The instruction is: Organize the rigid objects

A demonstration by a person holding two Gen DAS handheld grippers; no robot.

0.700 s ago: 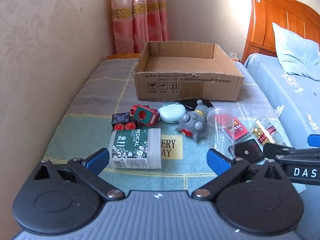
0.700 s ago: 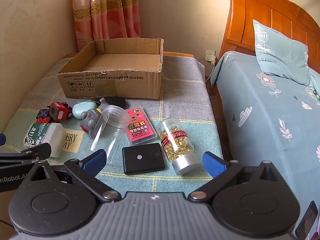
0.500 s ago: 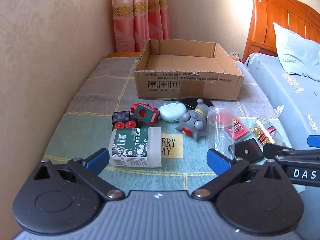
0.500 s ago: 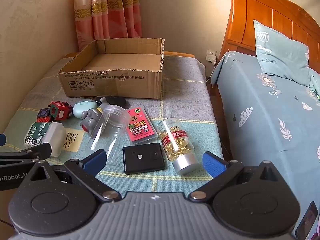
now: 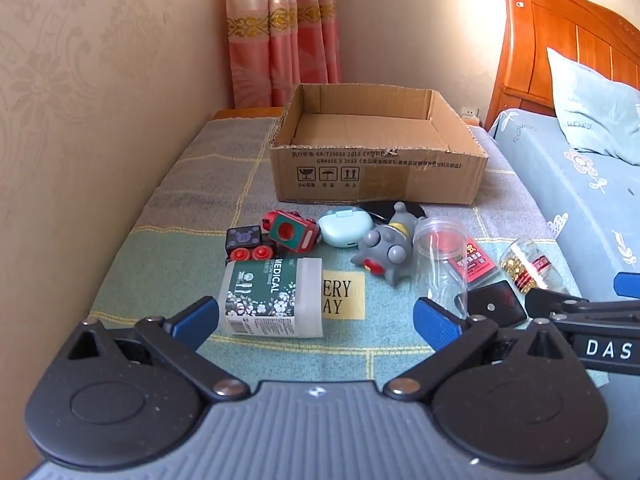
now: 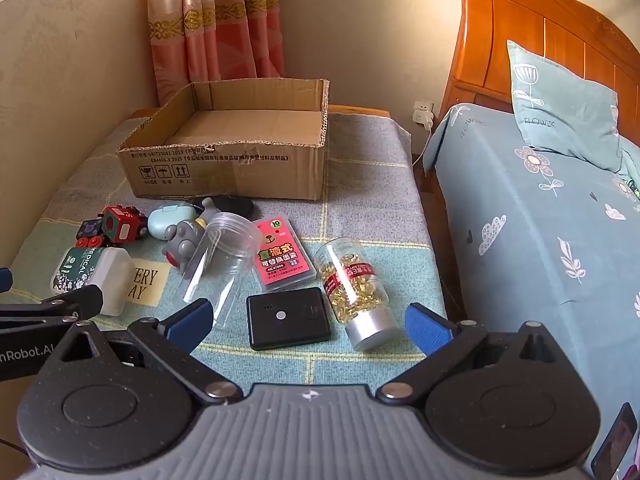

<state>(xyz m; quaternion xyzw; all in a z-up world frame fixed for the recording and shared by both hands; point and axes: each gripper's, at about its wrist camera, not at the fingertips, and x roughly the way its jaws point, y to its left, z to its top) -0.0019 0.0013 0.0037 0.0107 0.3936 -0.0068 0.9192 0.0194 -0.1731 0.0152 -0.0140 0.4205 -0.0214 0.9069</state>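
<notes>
An empty cardboard box [image 5: 376, 178] [image 6: 232, 176] stands at the back of a cloth-covered table. In front of it lie a white MEDICAL bottle [image 5: 272, 300] [image 6: 94, 276], a red toy cube [image 5: 292, 233], a black cube [image 5: 243, 238], a mint case [image 5: 345, 227], a grey toy [image 5: 384, 250], a clear jar [image 6: 222, 260], a pink card pack [image 6: 280, 258], a black device [image 6: 288, 318] and a capsule bottle [image 6: 354, 288]. My left gripper [image 5: 314, 318] is open just before the MEDICAL bottle. My right gripper [image 6: 308, 320] is open just before the black device.
A wall runs along the table's left side, with a curtain [image 5: 284, 32] behind the box. A bed [image 6: 540, 216] with a pillow and wooden headboard stands to the right, across a narrow gap. A wall socket [image 6: 423, 110] sits behind.
Both grippers have shifted slightly; the views are nearly the same. No object has moved.
</notes>
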